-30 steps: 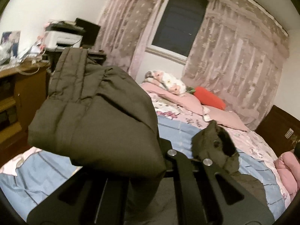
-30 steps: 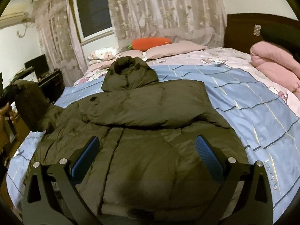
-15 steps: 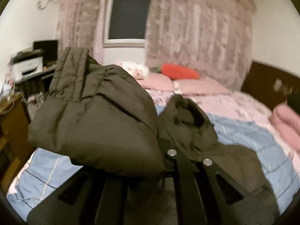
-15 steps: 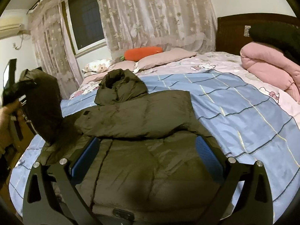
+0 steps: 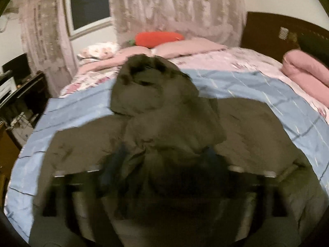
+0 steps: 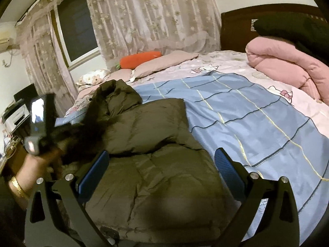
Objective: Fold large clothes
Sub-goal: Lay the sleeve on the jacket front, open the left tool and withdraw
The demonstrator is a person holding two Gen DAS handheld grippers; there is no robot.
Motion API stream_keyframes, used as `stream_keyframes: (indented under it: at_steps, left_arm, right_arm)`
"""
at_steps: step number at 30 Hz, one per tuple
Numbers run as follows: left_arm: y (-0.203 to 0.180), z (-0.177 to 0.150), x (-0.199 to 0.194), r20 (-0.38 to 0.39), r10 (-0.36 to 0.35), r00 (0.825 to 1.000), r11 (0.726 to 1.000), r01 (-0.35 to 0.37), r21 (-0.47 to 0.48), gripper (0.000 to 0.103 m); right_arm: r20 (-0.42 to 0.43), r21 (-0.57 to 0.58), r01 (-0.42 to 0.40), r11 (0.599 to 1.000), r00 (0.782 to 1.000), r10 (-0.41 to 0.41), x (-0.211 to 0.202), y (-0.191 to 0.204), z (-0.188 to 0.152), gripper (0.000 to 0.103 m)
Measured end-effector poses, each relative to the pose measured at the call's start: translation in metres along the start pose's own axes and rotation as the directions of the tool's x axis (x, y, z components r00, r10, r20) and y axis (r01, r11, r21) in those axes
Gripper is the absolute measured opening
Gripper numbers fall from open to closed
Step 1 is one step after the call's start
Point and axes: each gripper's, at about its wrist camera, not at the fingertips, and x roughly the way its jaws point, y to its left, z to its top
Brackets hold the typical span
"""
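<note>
A dark olive puffer jacket (image 6: 156,164) lies on the blue checked bed cover (image 6: 257,123), hood (image 6: 115,96) toward the pillows, its right sleeve folded across the chest. In the blurred left wrist view the jacket (image 5: 257,135) fills the lower frame and its left sleeve (image 5: 174,127) lies bunched between the fingers of my left gripper (image 5: 164,160), which look spread apart. From the right wrist view the left gripper (image 6: 41,131) sits over the jacket's left side. My right gripper (image 6: 162,164) is open and empty above the jacket's lower part.
Pillows and an orange carrot cushion (image 6: 139,58) lie at the head of the bed. A folded pink quilt (image 6: 287,65) lies at the right by the dark headboard (image 6: 234,30). A desk with a printer (image 6: 14,113) stands left of the bed. Lace curtains cover the window.
My left gripper swung from the bedside in over the jacket, carrying the left sleeve across onto the body. Its fingers now look spread. My right gripper stayed open and shifted slightly.
</note>
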Motion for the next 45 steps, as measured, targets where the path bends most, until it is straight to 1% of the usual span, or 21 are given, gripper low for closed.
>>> stream_keyframes:
  at_steps: [3, 6, 9, 10, 11, 12, 13, 15, 17, 18, 20, 22, 25, 26, 28, 30, 31, 35, 38, 42, 45]
  left_arm:
    - [-0.027, -0.010, 0.008, -0.046, -0.060, 0.997, 0.998, 0.061, 0.011, 0.087]
    - [-0.039, -0.012, -0.001, -0.035, -0.118, 0.992, 0.993, 0.117, -0.021, 0.090]
    - [-0.028, -0.013, -0.030, -0.006, -0.171, 0.985, 0.981, 0.170, -0.089, 0.091]
    - [-0.019, -0.015, -0.049, 0.022, -0.191, 0.981, 0.974, 0.192, -0.122, 0.092]
    - [-0.014, -0.016, -0.062, 0.042, -0.193, 0.980, 0.971, 0.197, -0.136, 0.094]
    - [-0.005, -0.021, -0.081, 0.067, -0.184, 0.981, 0.970, 0.192, -0.147, 0.097]
    - [0.004, -0.028, -0.104, 0.096, -0.158, 0.983, 0.974, 0.171, -0.149, 0.100]
    - [0.019, -0.041, -0.137, 0.123, -0.109, 0.986, 0.981, 0.126, -0.144, 0.101]
    - [0.033, -0.058, -0.169, 0.127, -0.025, 0.992, 0.986, 0.045, -0.160, 0.101]
    - [0.042, -0.070, -0.183, 0.122, 0.019, 0.992, 0.983, 0.003, -0.182, 0.101]
    - [0.053, -0.085, -0.198, 0.111, 0.084, 0.990, 0.976, -0.059, -0.210, 0.101]
    - [0.060, -0.096, -0.201, 0.086, 0.116, 0.990, 0.975, -0.097, -0.202, 0.101]
    - [0.069, -0.104, -0.193, 0.017, 0.191, 0.981, 0.963, -0.184, -0.196, 0.101]
    - [0.072, -0.106, -0.190, 0.002, 0.193, 0.981, 0.963, -0.189, -0.191, 0.101]
    - [0.080, -0.109, -0.188, 0.006, 0.166, 0.986, 0.968, -0.162, -0.191, 0.101]
    - [0.083, -0.114, -0.187, 0.014, 0.161, 0.987, 0.970, -0.156, -0.186, 0.101]
    - [0.086, -0.116, -0.186, 0.016, 0.139, 0.990, 0.975, -0.134, -0.179, 0.101]
    - [0.091, -0.119, -0.183, 0.002, 0.091, 0.996, 0.980, -0.089, -0.180, 0.101]
    - [0.095, -0.120, -0.182, 0.010, 0.097, 0.995, 0.980, -0.093, -0.175, 0.101]
    - [0.109, -0.124, -0.176, 0.001, 0.091, 0.996, 0.969, -0.089, -0.231, 0.101]
    - [0.114, -0.124, -0.175, -0.002, 0.087, 0.996, 0.964, -0.085, -0.250, 0.101]
  right_arm:
    - [-0.002, 0.007, 0.001, 1.000, 1.000, -0.001, 0.001, -0.003, 0.001, 0.102]
    - [-0.003, 0.002, -0.006, 1.000, 1.000, 0.006, 0.000, -0.001, 0.002, 0.102]
    - [0.006, -0.001, -0.018, 1.000, 1.000, 0.018, -0.002, 0.001, 0.003, 0.102]
    - [0.007, -0.001, -0.022, 1.000, 1.000, 0.022, -0.002, 0.002, 0.003, 0.102]
    - [0.007, -0.001, -0.024, 1.000, 1.000, 0.024, -0.002, 0.003, 0.003, 0.102]
    - [0.008, -0.002, -0.031, 1.000, 0.999, 0.031, -0.003, 0.005, 0.003, 0.102]
    - [0.009, -0.004, -0.036, 0.999, 0.999, 0.036, -0.004, 0.007, 0.003, 0.102]
    - [0.011, -0.019, -0.050, 0.999, 0.999, 0.050, -0.006, 0.013, 0.002, 0.102]
    - [0.008, -0.039, -0.064, 0.997, 0.998, 0.064, -0.008, 0.021, 0.000, 0.102]
    - [0.007, -0.046, -0.069, 0.997, 0.998, 0.069, -0.009, 0.024, -0.001, 0.102]
    - [0.002, -0.068, -0.073, 0.995, 0.997, 0.073, -0.012, 0.032, -0.005, 0.102]
    - [-0.004, -0.086, -0.076, 0.993, 0.997, 0.076, -0.015, 0.039, -0.008, 0.102]
    - [0.002, -0.133, -0.068, 0.989, 0.998, 0.069, -0.022, 0.051, -0.018, 0.102]
    - [-0.003, -0.143, -0.068, 0.987, 0.998, 0.068, -0.023, 0.054, -0.020, 0.102]
    - [0.013, -0.173, -0.059, 0.983, 0.998, 0.062, -0.026, 0.061, -0.025, 0.102]
    - [0.023, -0.196, -0.048, 0.979, 0.998, 0.053, -0.025, 0.066, -0.027, 0.102]
    - [0.024, -0.206, -0.044, 0.977, 0.998, 0.050, -0.023, 0.069, -0.028, 0.102]
    - [0.011, -0.204, -0.033, 0.978, 0.999, 0.036, -0.013, 0.075, -0.029, 0.102]
    - [0.019, -0.222, -0.025, 0.975, 0.999, 0.030, -0.010, 0.083, -0.031, 0.102]
    - [0.013, -0.233, -0.028, 0.972, 0.999, 0.032, -0.005, 0.092, -0.034, 0.102]
    - [0.009, -0.248, -0.025, 0.969, 1.000, 0.028, -0.002, 0.096, -0.036, 0.102]
